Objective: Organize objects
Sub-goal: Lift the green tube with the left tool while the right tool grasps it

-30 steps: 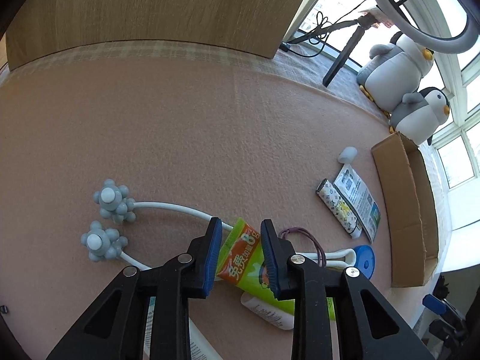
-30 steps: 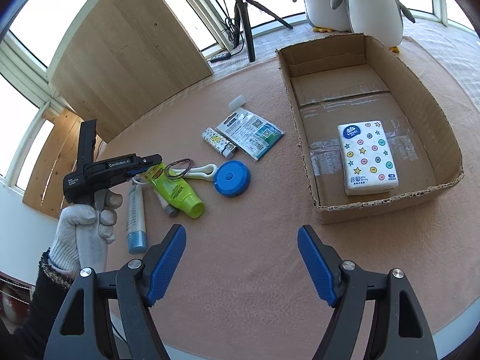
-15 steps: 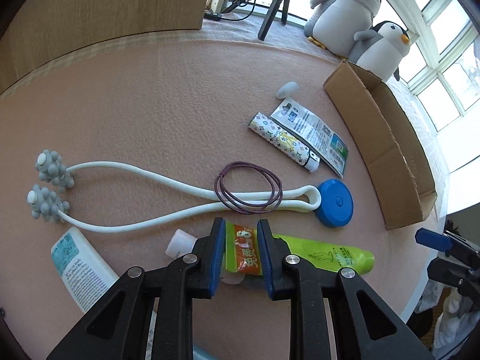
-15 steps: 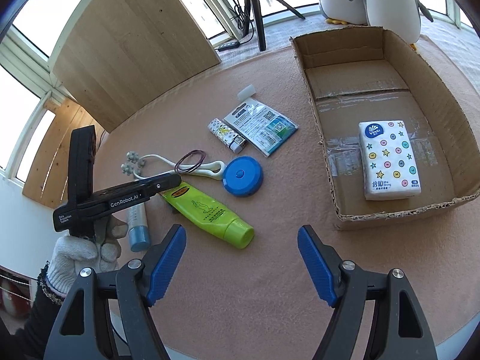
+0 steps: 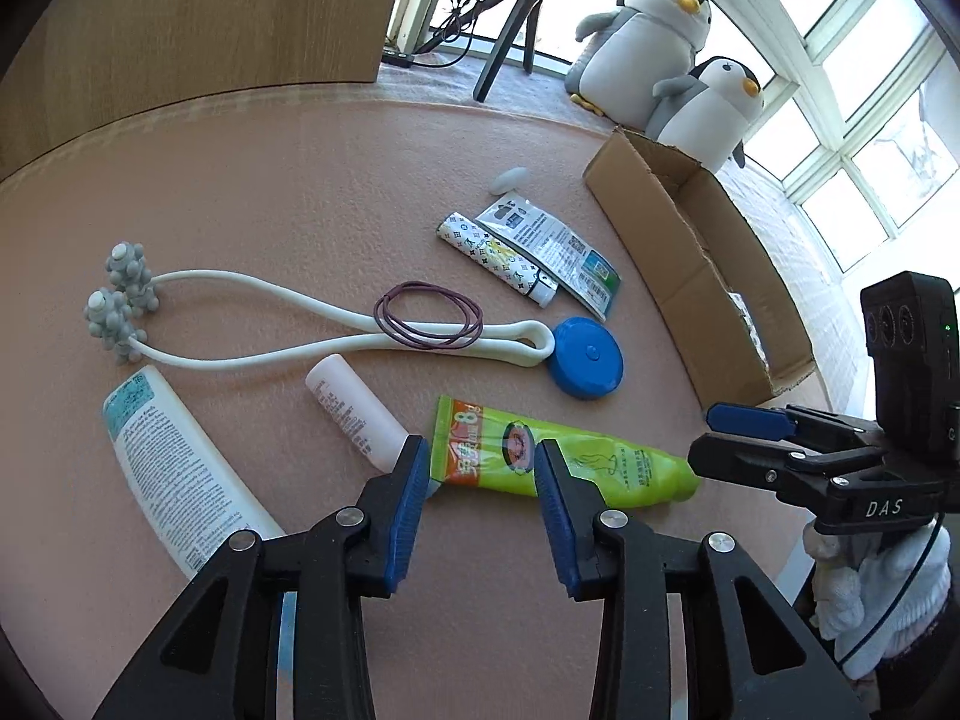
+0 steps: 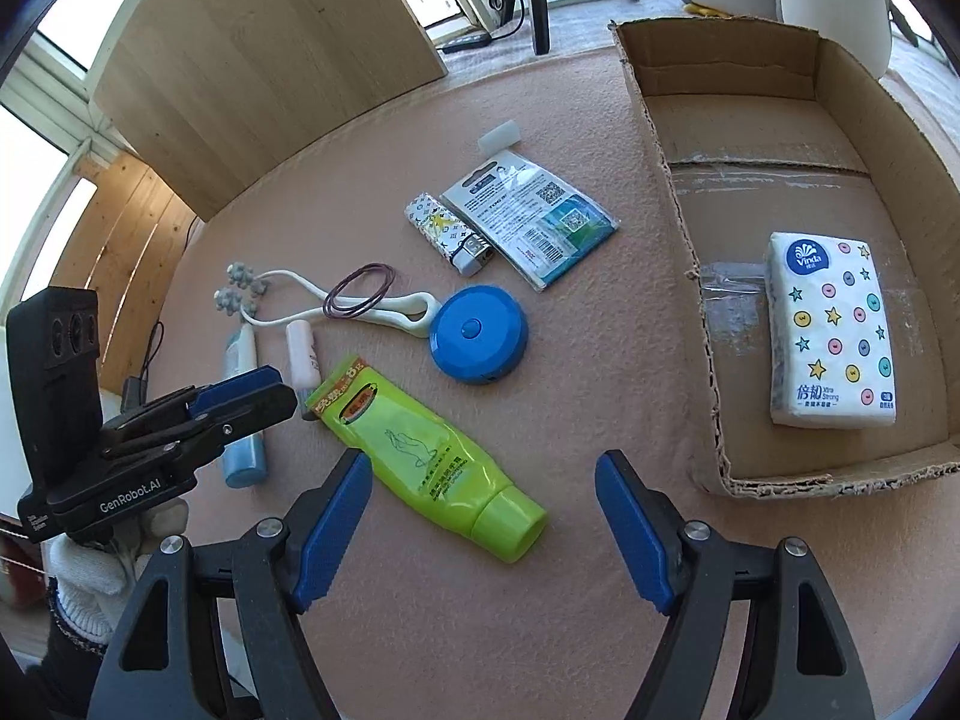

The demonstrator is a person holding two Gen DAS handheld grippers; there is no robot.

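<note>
Currently the cardboard box (image 6: 672, 192) is sitting to the right, holding only a tissue pack (image 6: 831, 330), while the green tube (image 6: 420, 450) is lying flat on the mat between both tools. Both the right gripper (image 6: 483, 531) and the left gripper (image 5: 480, 504) are standing released; the right one is best lowering squarely over the tube's body before closing.

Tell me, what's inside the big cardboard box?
Inside the cardboard box lies one pack of tissues, white with coloured stars and dots, flat on the taped bottom. The rest of the floor that shows is bare. The near wall hides a thin strip behind it.
</note>
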